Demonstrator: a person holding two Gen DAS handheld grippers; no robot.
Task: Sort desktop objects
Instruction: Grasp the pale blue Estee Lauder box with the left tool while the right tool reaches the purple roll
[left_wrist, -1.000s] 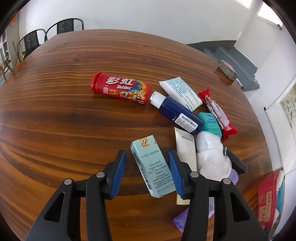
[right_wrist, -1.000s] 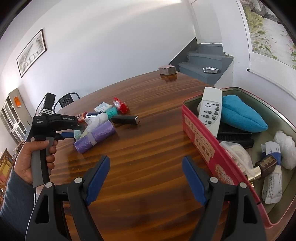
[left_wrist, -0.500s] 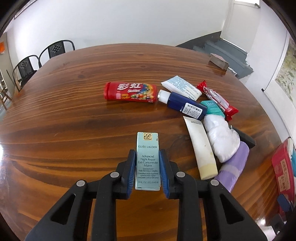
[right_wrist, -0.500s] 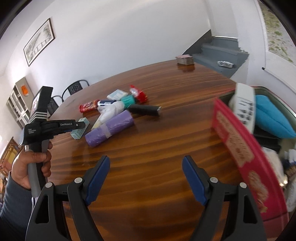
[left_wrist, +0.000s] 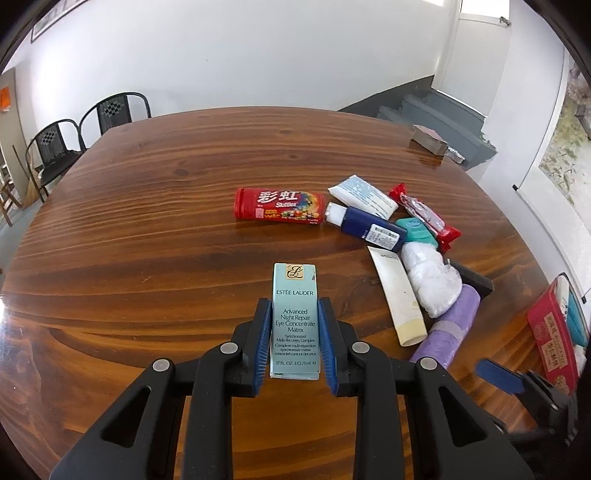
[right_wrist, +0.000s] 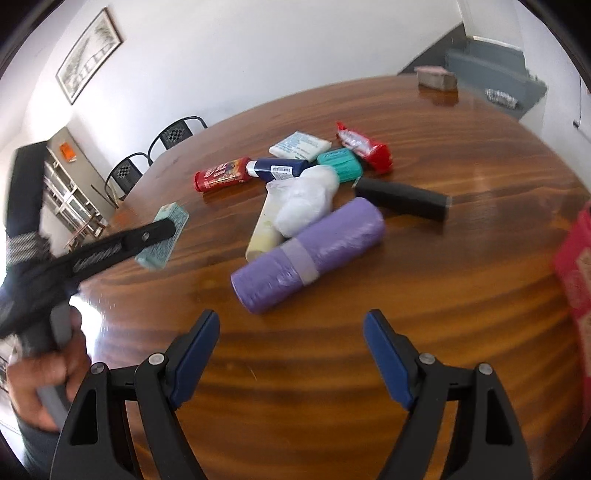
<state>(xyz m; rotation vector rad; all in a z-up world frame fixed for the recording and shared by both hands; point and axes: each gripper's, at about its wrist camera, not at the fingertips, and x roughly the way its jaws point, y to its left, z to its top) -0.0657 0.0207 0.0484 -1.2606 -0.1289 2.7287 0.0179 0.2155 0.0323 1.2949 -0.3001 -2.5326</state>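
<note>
Left gripper (left_wrist: 294, 314): the two blue pads are pressed against the long sides of a pale teal Estée Lauder carton (left_wrist: 295, 320), gripping it with its printed face toward the camera. In the right wrist view the carton (right_wrist: 163, 236) hangs clear of the wooden table (right_wrist: 332, 350), and a hand (right_wrist: 48, 373) wraps the grey handle of the left gripper.

Right gripper (right_wrist: 290, 350): its blue-padded fingers stand wide apart with nothing between them, above bare tabletop. Just beyond them lies a purple roll of bags (right_wrist: 310, 251) with a grey band. A white crumpled plastic bag (right_wrist: 306, 199) touches the roll's far side and lies across a cream tube (right_wrist: 262, 229). To the right of these is a black rectangular bar (right_wrist: 402, 199).

Farther out lie a navy bottle with a white cap (right_wrist: 279, 169), a red Skittles tube (right_wrist: 221, 179) at its cap end, a teal floss case (right_wrist: 341, 164), a red snack wrapper (right_wrist: 365, 147) and a white-and-blue tube (right_wrist: 301, 146). All rest on the table in one loose cluster.

At the right edge stands a red tin (left_wrist: 552, 339) with printed labels; only its side wall and part of its contents show. A small brown block (left_wrist: 428, 138) sits at the table's far edge. Two black chairs (left_wrist: 85, 129) stand behind the table's left end.
</note>
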